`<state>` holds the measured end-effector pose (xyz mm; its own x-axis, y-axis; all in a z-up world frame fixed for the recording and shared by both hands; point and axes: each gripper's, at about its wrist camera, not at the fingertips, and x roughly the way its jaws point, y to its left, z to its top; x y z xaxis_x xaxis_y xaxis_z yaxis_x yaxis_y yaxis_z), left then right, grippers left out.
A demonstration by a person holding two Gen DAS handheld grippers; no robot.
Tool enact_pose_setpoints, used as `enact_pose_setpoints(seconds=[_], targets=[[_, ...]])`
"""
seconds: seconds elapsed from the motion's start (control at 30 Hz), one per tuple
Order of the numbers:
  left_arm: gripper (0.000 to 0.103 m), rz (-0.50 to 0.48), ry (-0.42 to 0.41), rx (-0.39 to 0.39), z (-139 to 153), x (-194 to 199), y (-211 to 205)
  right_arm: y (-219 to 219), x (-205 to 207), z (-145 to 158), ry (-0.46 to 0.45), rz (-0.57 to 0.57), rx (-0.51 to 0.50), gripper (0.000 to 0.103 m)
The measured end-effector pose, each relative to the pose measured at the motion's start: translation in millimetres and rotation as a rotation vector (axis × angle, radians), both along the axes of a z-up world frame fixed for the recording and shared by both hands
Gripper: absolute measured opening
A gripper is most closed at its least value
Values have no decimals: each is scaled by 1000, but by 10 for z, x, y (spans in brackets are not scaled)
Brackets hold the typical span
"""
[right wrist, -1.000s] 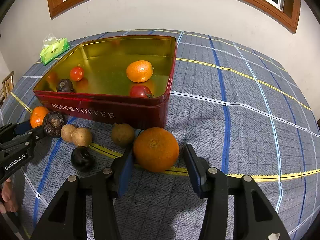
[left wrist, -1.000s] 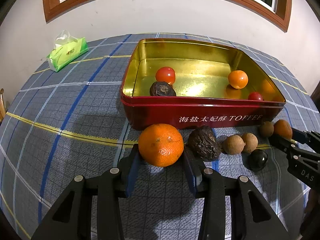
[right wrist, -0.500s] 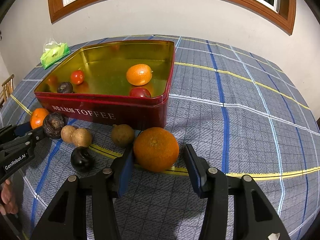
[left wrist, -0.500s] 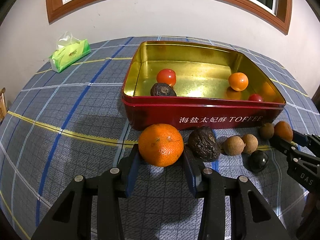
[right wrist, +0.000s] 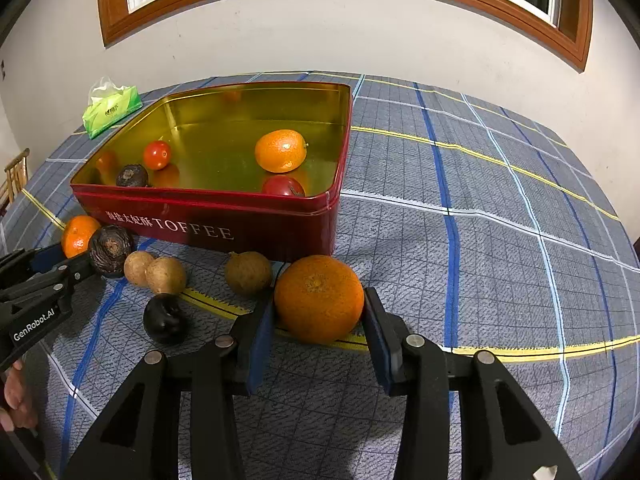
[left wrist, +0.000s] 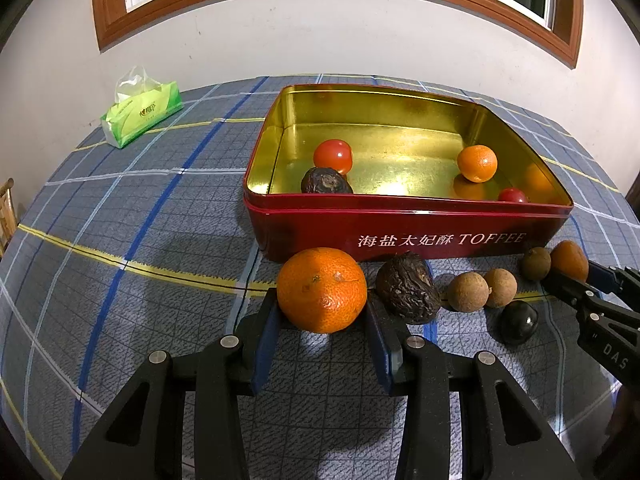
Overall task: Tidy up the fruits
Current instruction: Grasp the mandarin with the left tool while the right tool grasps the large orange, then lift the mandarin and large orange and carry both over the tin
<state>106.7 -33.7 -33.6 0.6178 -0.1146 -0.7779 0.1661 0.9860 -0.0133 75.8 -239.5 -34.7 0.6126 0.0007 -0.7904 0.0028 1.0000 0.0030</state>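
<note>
Two big oranges lie on the checked cloth in front of a red toffee tin (left wrist: 400, 204) with a gold inside. My left gripper (left wrist: 322, 302) is shut on the left orange (left wrist: 322, 290), both blue pads against its sides. The jaws of my right gripper (right wrist: 318, 306) are closing on the right orange (right wrist: 319, 298), and their pads touch it on both sides. In the tin (right wrist: 208, 200) lie two tomatoes, a small orange (right wrist: 281, 151) and a dark wrinkled fruit (right wrist: 132, 176).
Between the two oranges lie a wrinkled dark fruit (left wrist: 408, 294), three brown round fruits (right wrist: 166, 276) and a black round fruit (right wrist: 165, 318). A green tissue pack (left wrist: 140, 118) sits at the far left of the table. A white wall rises behind.
The right gripper's jaws have closed in until their pads meet the orange. The left gripper still grips its orange in the same place.
</note>
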Motion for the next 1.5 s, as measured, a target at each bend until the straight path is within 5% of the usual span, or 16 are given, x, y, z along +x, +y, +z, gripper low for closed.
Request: enact_pose_setpoints(seconds=[0.7, 1.5], targets=[[41, 13, -4, -3, 12, -1, 16, -10, -14, 47, -23, -8, 15, 38], [41, 9, -71, -56, 340, -182, 167, -49, -241, 483, -117, -10, 28, 38]])
